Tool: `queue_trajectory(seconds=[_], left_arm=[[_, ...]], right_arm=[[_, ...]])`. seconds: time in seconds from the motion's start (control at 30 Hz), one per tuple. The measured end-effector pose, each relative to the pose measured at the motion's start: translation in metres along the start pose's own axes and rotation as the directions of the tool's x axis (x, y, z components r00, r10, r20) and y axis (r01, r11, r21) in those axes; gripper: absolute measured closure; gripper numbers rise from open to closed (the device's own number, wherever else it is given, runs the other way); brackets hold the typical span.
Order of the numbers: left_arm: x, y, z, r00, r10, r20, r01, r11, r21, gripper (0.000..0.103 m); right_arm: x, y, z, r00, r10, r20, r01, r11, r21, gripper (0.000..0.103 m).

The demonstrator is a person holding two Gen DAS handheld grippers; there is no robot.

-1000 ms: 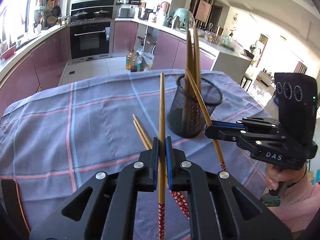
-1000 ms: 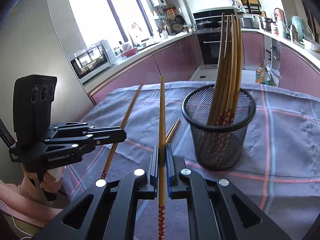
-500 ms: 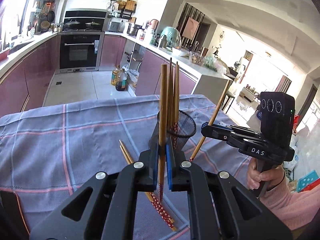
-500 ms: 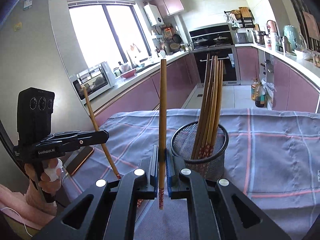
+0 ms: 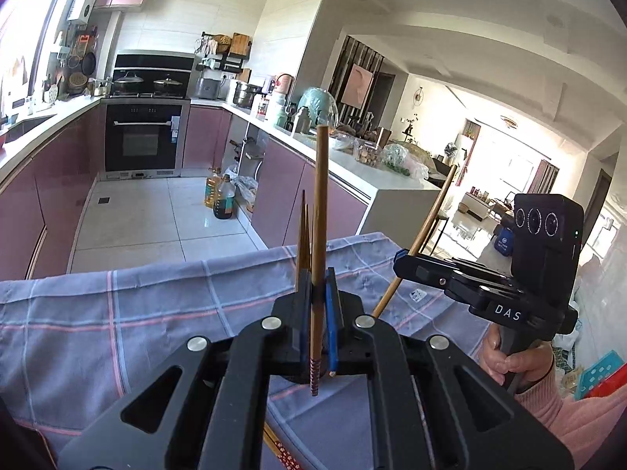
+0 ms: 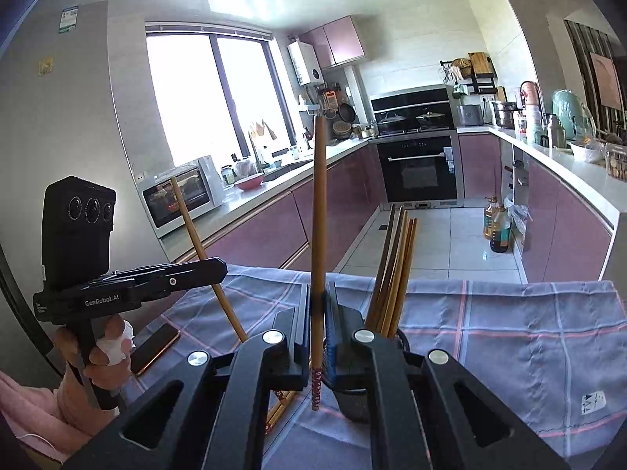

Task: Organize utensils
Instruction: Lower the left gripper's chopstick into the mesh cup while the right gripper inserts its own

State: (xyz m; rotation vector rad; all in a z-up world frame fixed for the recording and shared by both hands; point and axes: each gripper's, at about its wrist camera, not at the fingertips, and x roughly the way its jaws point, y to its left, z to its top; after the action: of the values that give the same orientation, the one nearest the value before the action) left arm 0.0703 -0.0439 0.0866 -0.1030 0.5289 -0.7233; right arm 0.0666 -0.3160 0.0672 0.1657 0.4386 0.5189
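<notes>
My left gripper point(image 5: 318, 309) is shut on a wooden chopstick point(image 5: 319, 211) with a red patterned end, held upright above the table. My right gripper point(image 6: 318, 313) is shut on another chopstick point(image 6: 318, 211), also upright. Each gripper shows in the other's view, the right one point(image 5: 403, 260) and the left one point(image 6: 219, 264), each with its chopstick tilted. The black mesh holder point(image 6: 354, 403) is mostly hidden under my right gripper; several chopsticks point(image 6: 395, 270) stand in it. Their tips point(image 5: 303, 235) show behind my left fingers. Two loose chopsticks point(image 5: 280, 450) lie on the cloth.
A blue-grey checked cloth point(image 6: 509, 337) covers the table point(image 5: 117, 313). A phone point(image 6: 154, 348) lies on it near the left hand. Kitchen counters, an oven point(image 5: 143, 141) and oil bottles point(image 5: 221, 199) on the floor lie beyond the table.
Both grippers have risen and tilted up with their chopsticks. The holder has dropped out of clear view beneath the fingers, and more of the kitchen shows.
</notes>
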Motion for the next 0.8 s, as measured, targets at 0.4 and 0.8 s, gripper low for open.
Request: queue_trajectory(seconds=[0.4,0.8], left_arm=[[0.023,-0.017,0.031,0.999,0.016,0.040,-0.017,0.999,0.034,0.096],[0.077,-0.011,0.005,0.990,0.035,-0.135,-0.023,0.996,0.090,0.096]], right_arm=[[0.012,-0.015,0.019,0.999,-0.036,0.033,0.036,0.999,-0.004,0.097],[0.055,-0.020,-0.009,0.993,-0.037,-0.115,0.040,0.999,0.025,0.097]])
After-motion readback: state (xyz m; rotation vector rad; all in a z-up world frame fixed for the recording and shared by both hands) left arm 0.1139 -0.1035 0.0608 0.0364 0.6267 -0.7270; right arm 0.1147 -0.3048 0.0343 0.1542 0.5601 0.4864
